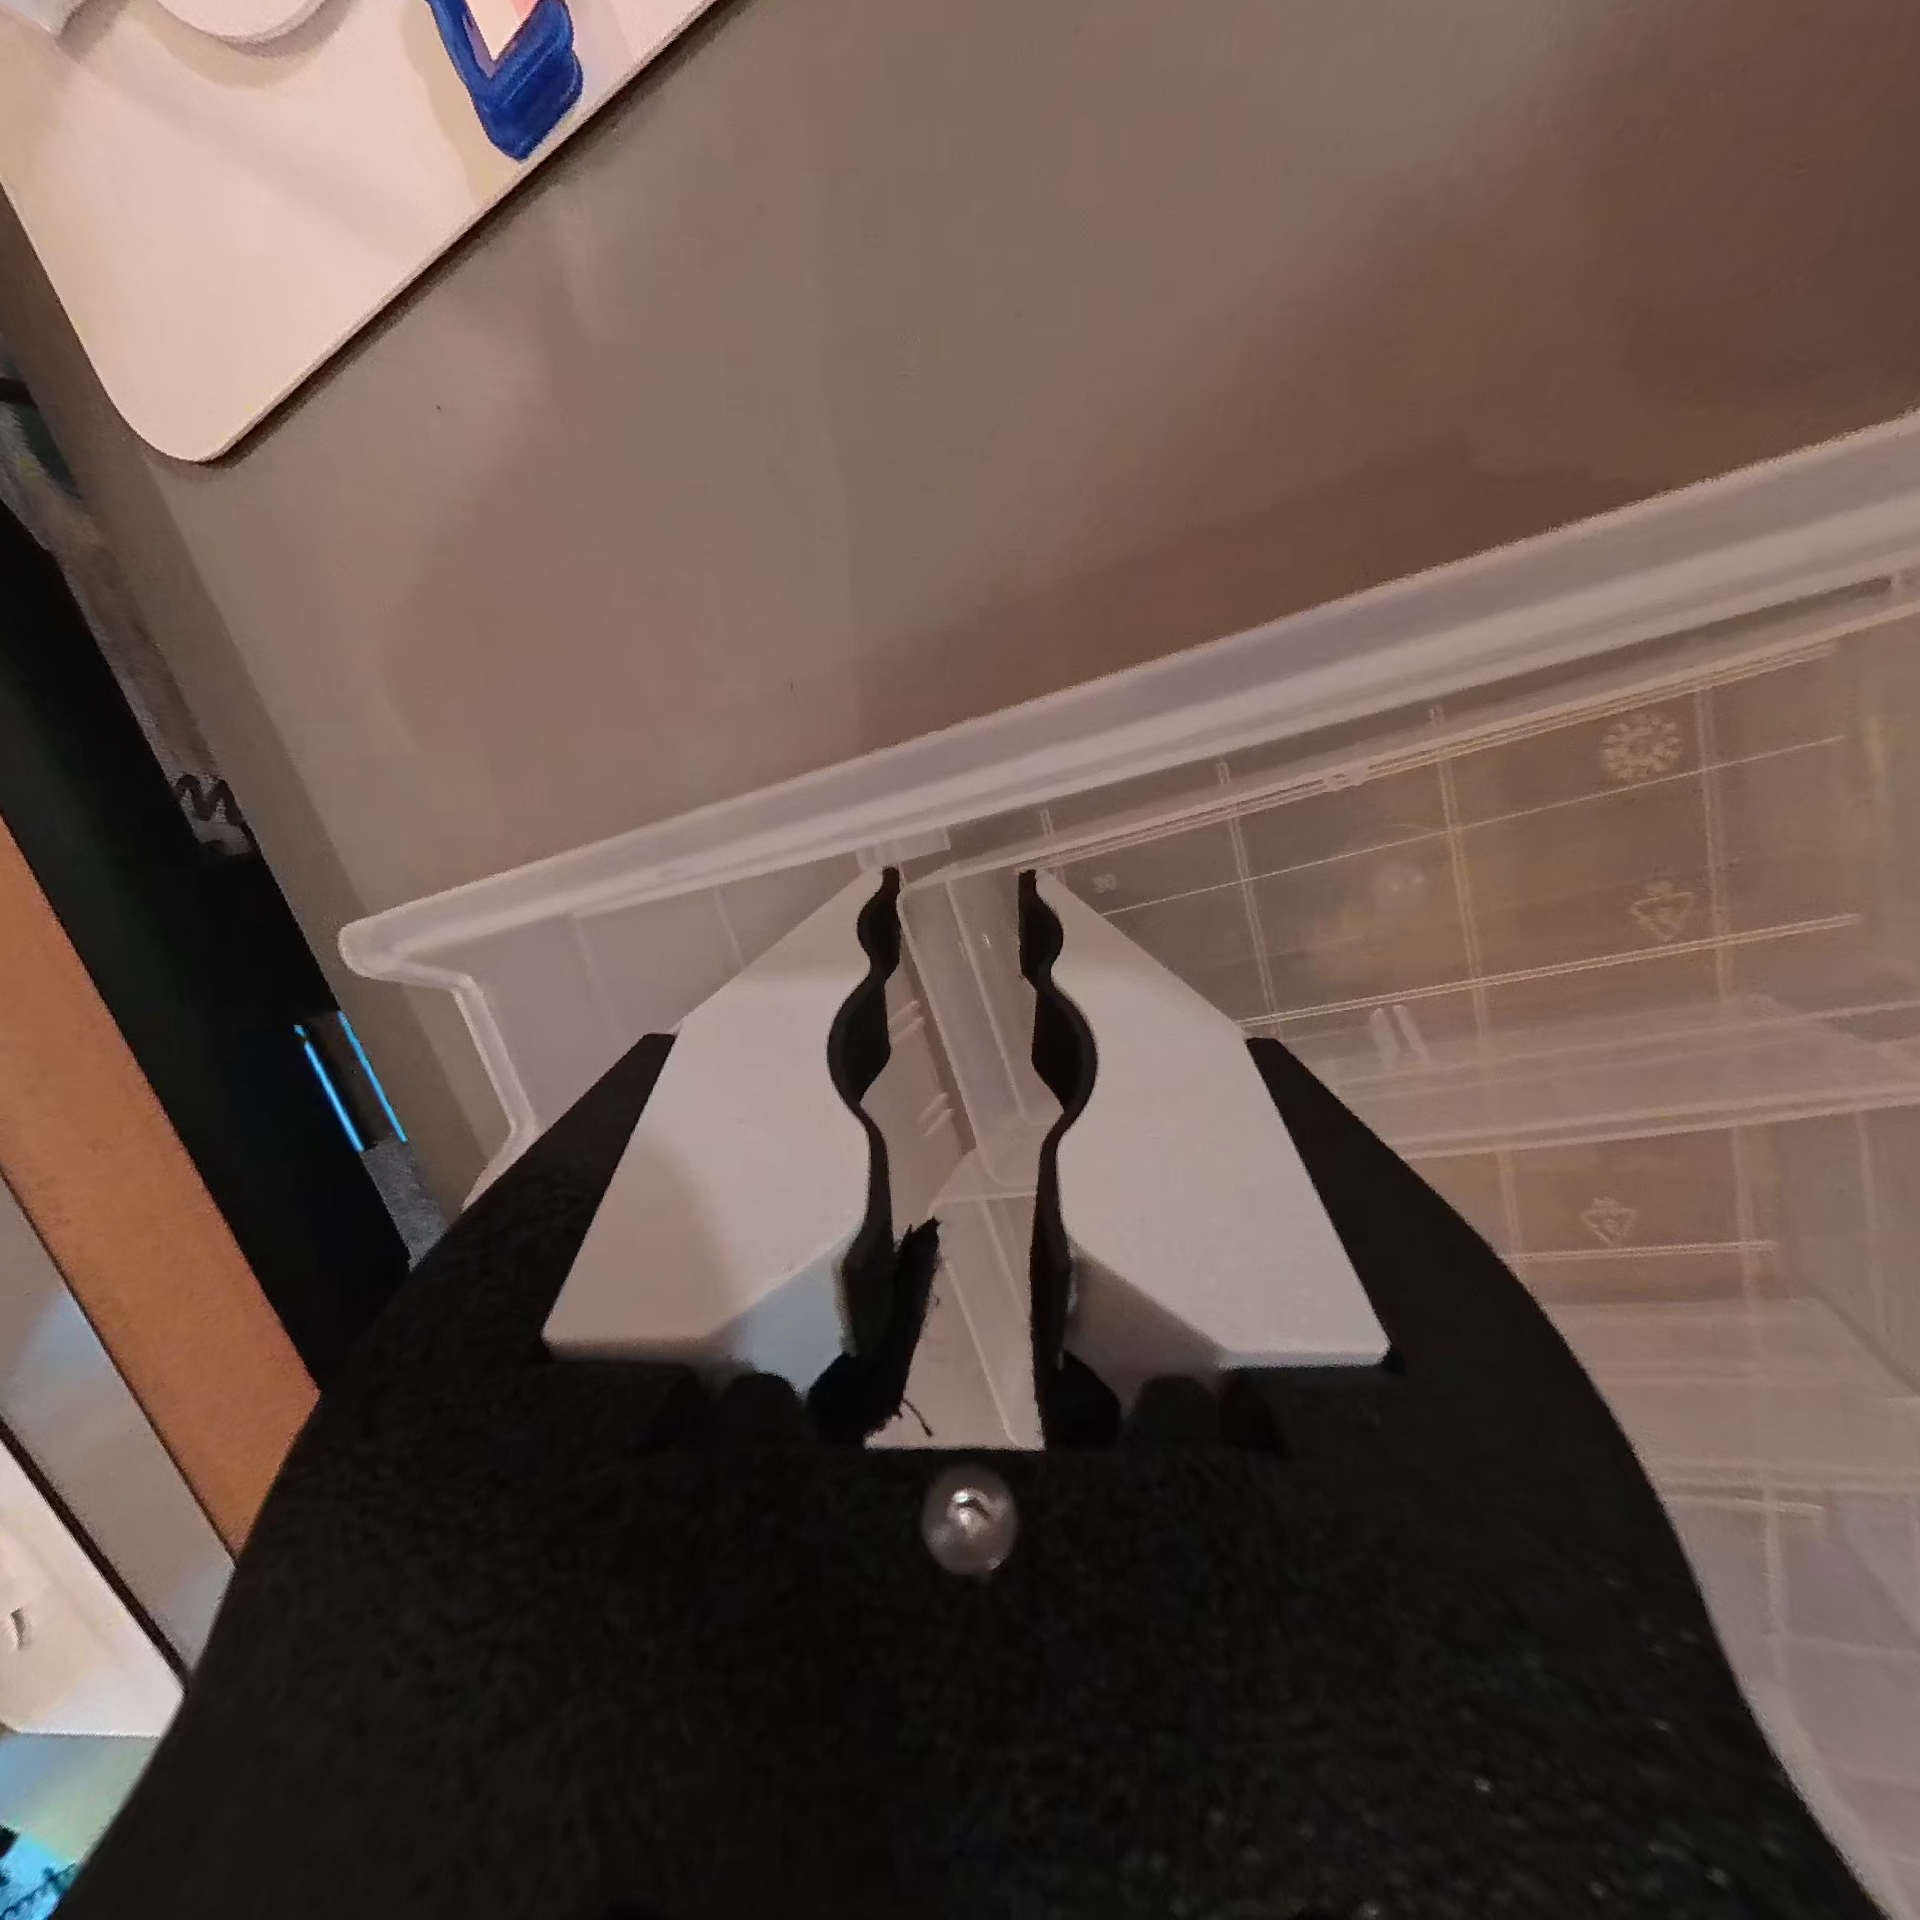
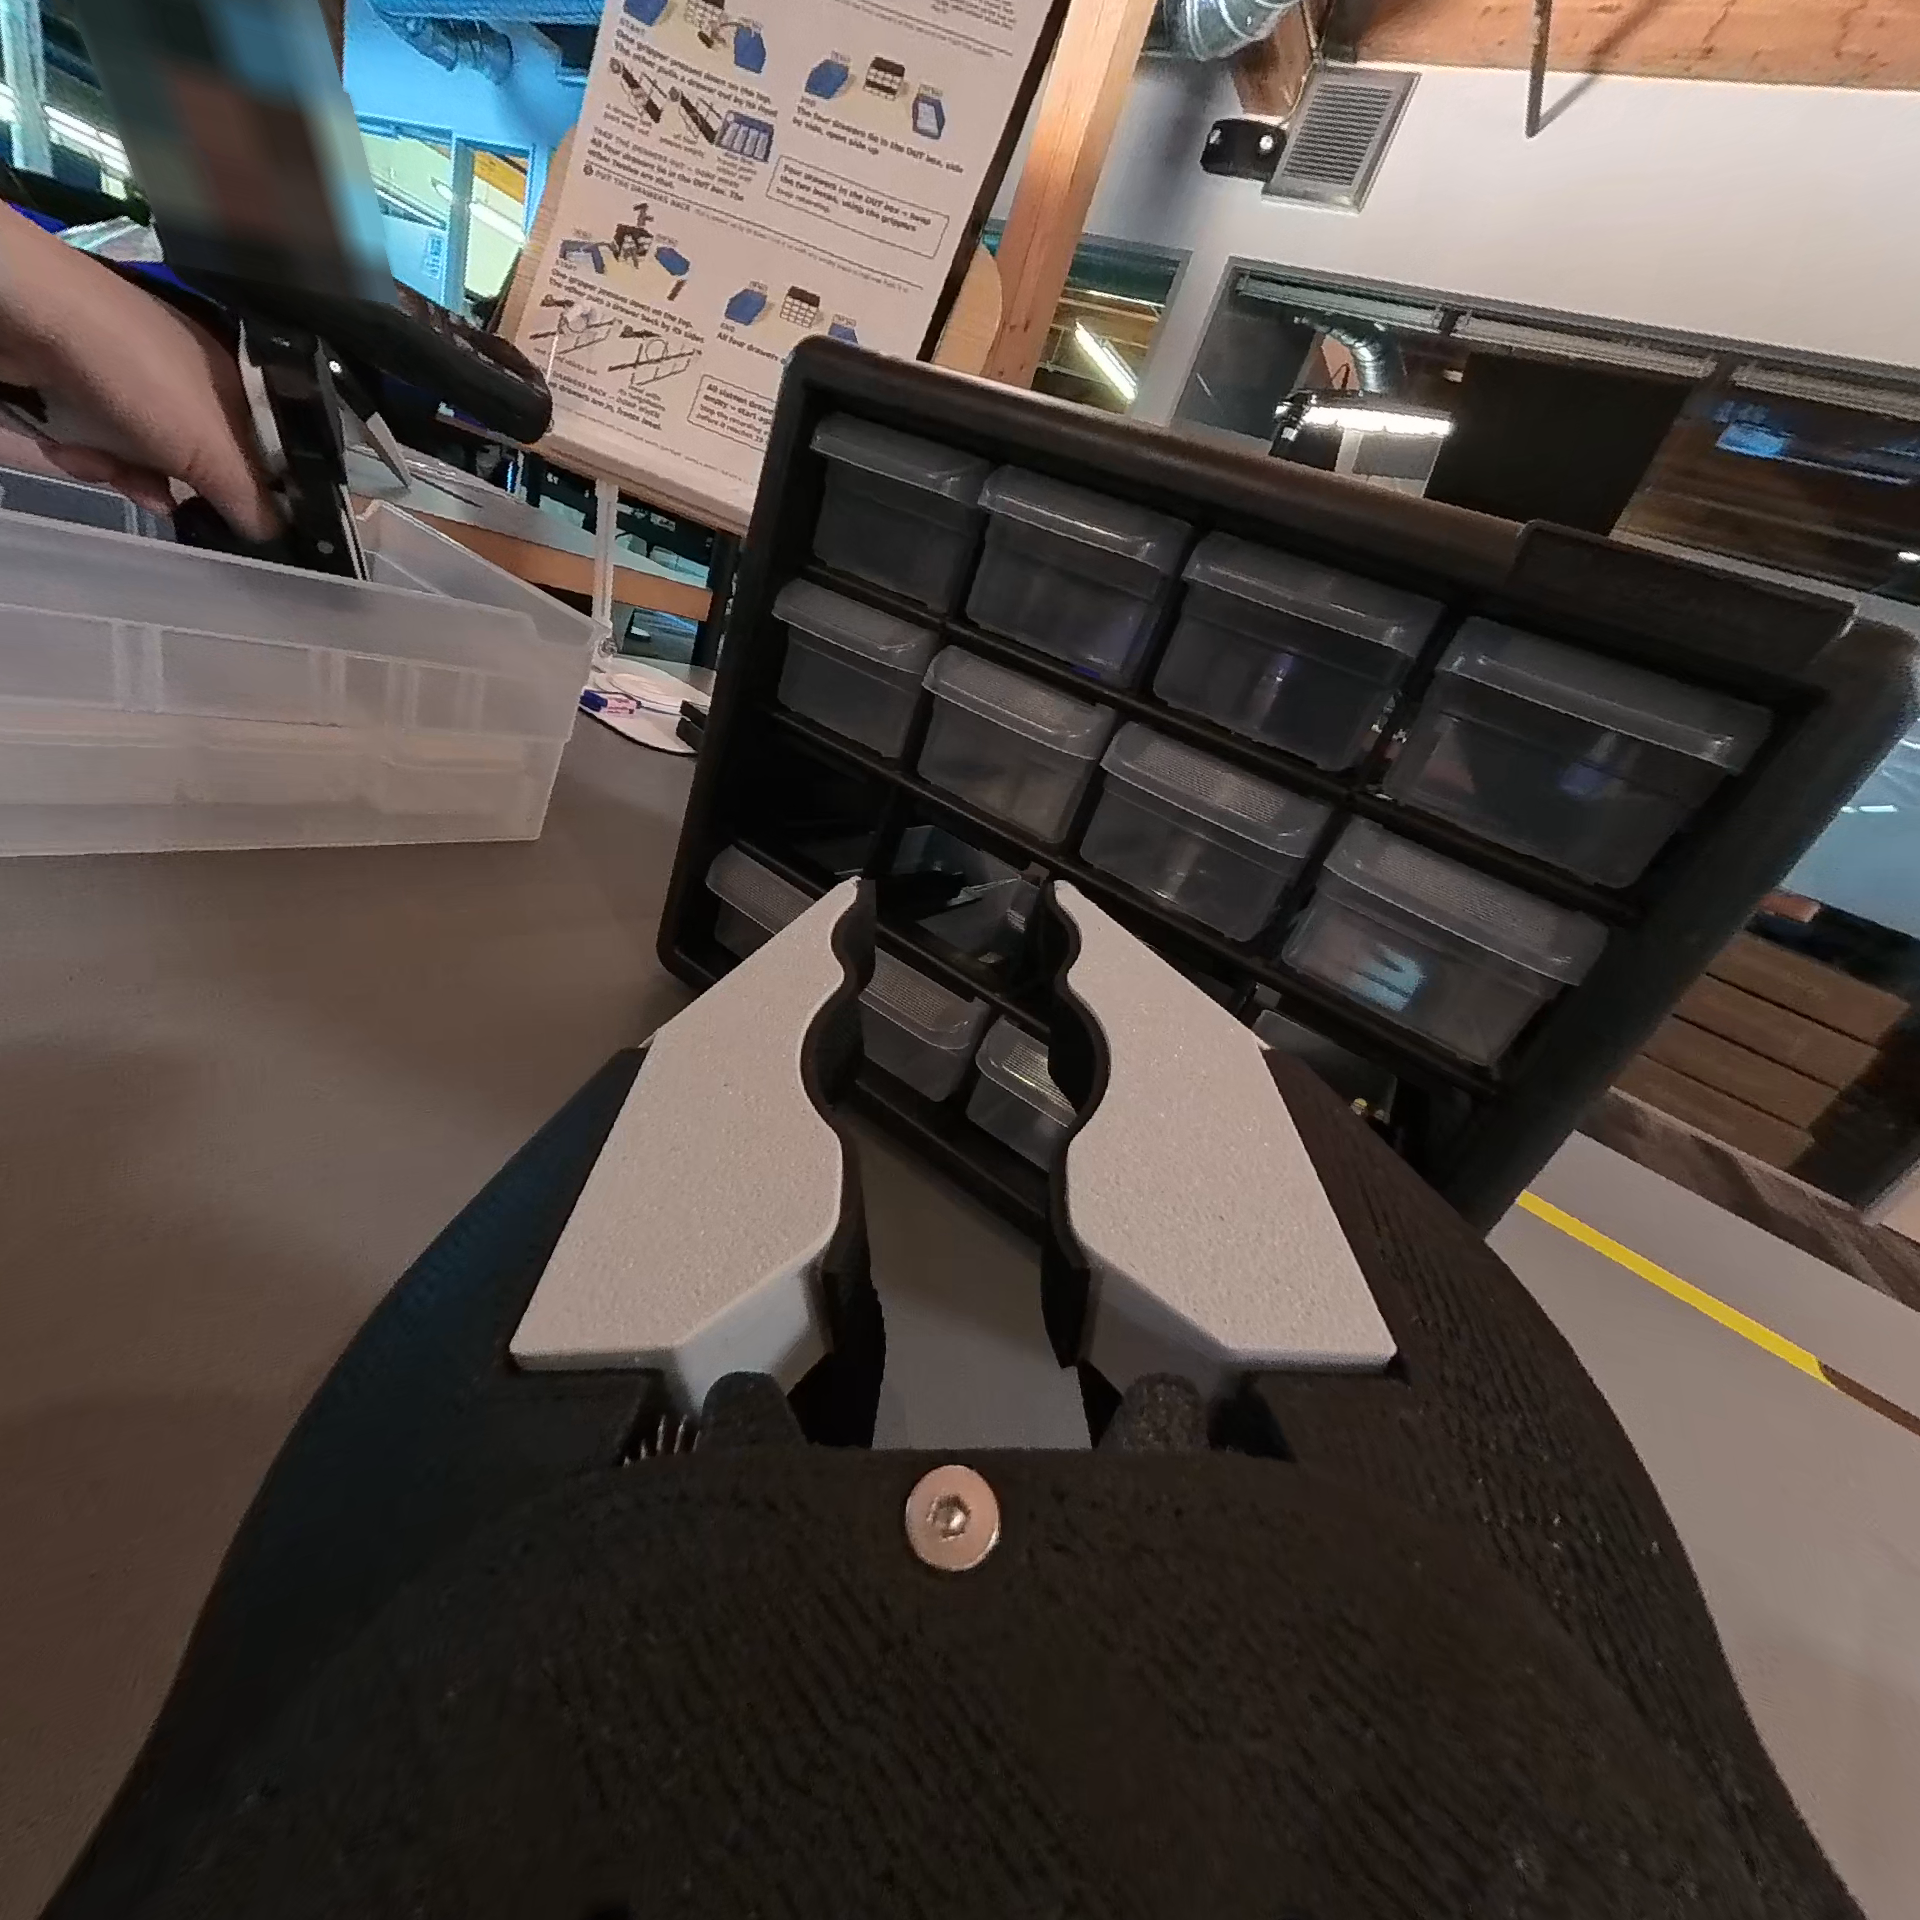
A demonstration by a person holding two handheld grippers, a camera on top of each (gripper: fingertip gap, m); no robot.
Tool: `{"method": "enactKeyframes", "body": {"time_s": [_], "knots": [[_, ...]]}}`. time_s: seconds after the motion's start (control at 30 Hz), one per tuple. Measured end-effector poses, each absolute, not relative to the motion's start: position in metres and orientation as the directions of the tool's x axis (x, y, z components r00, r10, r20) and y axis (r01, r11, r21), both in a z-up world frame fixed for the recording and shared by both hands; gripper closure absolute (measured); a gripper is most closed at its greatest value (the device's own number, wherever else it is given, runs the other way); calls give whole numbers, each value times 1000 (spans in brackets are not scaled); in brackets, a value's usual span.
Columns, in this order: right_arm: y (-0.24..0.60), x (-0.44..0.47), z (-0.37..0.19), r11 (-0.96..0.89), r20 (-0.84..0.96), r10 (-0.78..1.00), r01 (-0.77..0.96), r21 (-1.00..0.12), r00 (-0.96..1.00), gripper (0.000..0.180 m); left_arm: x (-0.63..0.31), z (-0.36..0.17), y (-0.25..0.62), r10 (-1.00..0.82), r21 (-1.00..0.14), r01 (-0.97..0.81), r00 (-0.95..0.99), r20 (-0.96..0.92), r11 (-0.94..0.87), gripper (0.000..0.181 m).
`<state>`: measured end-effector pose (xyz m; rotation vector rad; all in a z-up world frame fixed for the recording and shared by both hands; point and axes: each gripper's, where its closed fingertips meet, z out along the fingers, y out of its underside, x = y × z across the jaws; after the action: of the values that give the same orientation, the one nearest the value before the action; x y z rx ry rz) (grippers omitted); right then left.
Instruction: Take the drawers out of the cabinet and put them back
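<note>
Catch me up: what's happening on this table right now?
A person is working a hand-held tool in each hand. The left tool reaches into the clear plastic bin, its fingers straddling a small clear drawer there. The right tool is open and empty, pointed at the black cabinet, where some lower-left slots look empty.

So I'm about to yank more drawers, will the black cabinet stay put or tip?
The cabinet looks apt to shift: it is tall, shallow, already tilted in the right wrist view, and most of its small clear drawers seem empty, so probably light. The table looks smooth, so it may slide.
</note>
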<state>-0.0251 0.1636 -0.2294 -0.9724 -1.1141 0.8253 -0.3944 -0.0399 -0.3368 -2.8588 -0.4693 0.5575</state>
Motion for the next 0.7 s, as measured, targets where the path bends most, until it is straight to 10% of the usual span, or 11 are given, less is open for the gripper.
{"method": "enactKeyframes", "body": {"time_s": [0.7], "knots": [[163,-24,-227,369,342,907,-70,-927,248,149,-400,-334,-42,329,-271,237,865,-378,-933,171]]}}
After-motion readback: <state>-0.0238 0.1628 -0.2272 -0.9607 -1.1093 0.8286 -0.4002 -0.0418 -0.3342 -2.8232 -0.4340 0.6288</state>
